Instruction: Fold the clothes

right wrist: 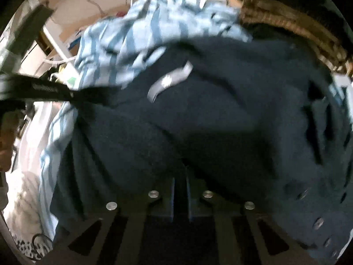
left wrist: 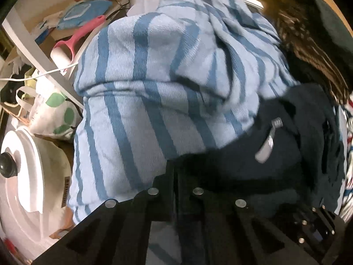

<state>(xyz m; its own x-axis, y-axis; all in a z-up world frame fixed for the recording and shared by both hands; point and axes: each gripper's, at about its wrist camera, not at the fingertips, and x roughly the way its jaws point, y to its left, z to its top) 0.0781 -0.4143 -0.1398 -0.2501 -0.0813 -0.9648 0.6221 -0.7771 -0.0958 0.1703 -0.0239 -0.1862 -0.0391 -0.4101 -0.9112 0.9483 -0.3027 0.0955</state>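
1. The left gripper [left wrist: 176,172] pointed steeply down with its jaws closed on dark navy cloth at the edge of the navy garment [left wrist: 275,154]; the pinch itself lay in shadow.
2. The right gripper [right wrist: 179,176] also pointed down, its jaws closed on a fold of the same navy garment [right wrist: 220,114].
3. The garment's grey neck tag [right wrist: 169,81] lay face up near its upper edge.
4. A blue striped towel [left wrist: 165,77] lay bunched just behind the navy garment, touching it and partly under it.
5. A brown knit [left wrist: 308,50] sat at the far right, against the towel.
6. To the left, off the pile, were a pink lint roller [left wrist: 70,44], a leaf-print bag [left wrist: 57,112] and a white lidded pot [left wrist: 26,172].
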